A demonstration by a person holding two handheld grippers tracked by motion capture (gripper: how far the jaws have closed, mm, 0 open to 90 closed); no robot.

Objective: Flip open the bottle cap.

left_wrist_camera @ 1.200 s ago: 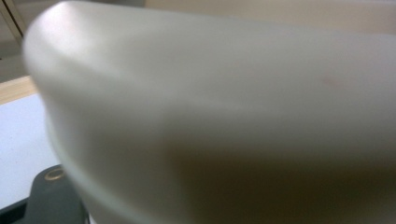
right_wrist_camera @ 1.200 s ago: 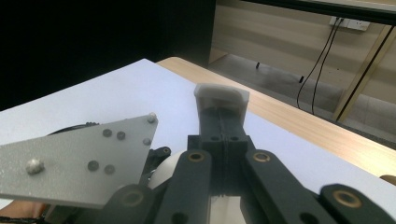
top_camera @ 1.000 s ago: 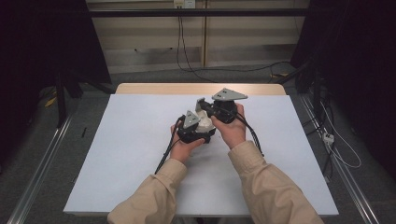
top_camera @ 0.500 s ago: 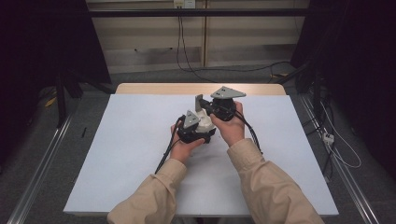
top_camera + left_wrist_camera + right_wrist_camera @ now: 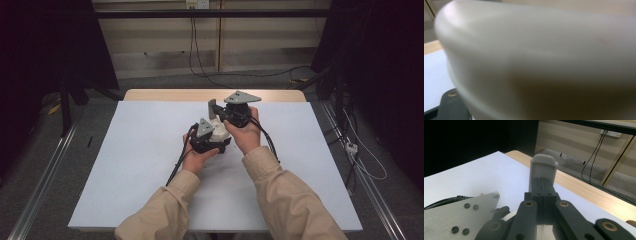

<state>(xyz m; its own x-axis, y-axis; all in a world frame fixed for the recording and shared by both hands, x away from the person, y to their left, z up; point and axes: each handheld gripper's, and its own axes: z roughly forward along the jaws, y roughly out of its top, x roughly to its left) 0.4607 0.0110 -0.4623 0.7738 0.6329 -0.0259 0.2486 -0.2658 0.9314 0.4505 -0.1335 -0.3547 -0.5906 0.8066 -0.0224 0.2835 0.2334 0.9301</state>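
Note:
Over the middle of the white table (image 5: 125,165) a person holds both grippers close together. A smooth white rounded object (image 5: 218,131) is in my left gripper (image 5: 220,142), whose jaws are shut on it. In the left gripper view that white object (image 5: 536,62) is blurred and very near. My right gripper (image 5: 212,107) is just behind it and points up and to the left. Its dark jaws are pressed together, with a pale block at the tips (image 5: 542,168). I cannot tell whether that block is a separate piece.
A bare wooden strip (image 5: 210,95) runs along the table's far edge. Cables (image 5: 195,50) hang down the wall behind, and more cables (image 5: 360,155) lie on the floor at the right. A metal rail (image 5: 45,175) flanks the table on the left.
The right gripper has edged slightly left and away. The left gripper and the white object have stayed where they were.

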